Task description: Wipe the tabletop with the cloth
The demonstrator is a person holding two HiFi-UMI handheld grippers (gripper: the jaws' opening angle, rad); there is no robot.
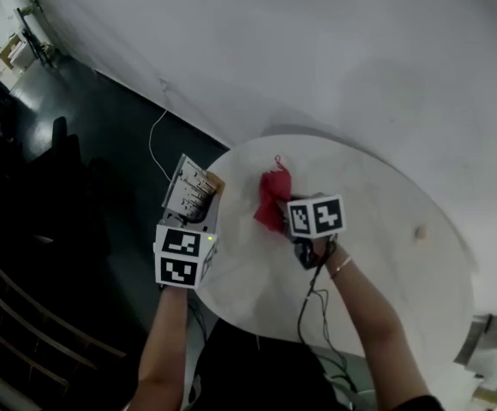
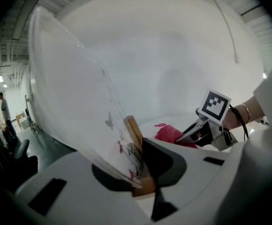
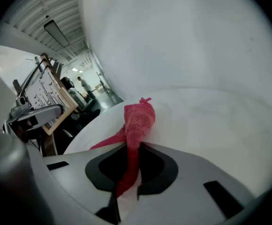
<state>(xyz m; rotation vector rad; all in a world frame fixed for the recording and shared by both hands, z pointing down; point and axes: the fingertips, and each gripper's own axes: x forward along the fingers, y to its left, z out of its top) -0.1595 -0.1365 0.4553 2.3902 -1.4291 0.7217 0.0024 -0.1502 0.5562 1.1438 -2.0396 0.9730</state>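
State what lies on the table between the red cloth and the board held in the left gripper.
Nothing: in the head view only bare white tabletop separates the cloth from the board.

Ahead of you a plain white wall (image 1: 317,50) fills most of the view. Floor (image 1: 103,144) on your left is dark and glossy, with a white cable (image 1: 151,144) trailing across it. Tan boxes (image 1: 8,54) sit far off, top left. The round white table (image 1: 386,255) stands near the wall. Overhead is a ribbed ceiling (image 3: 47,6) with a strip light (image 3: 56,33). A person (image 3: 81,85) stands far down the hall.
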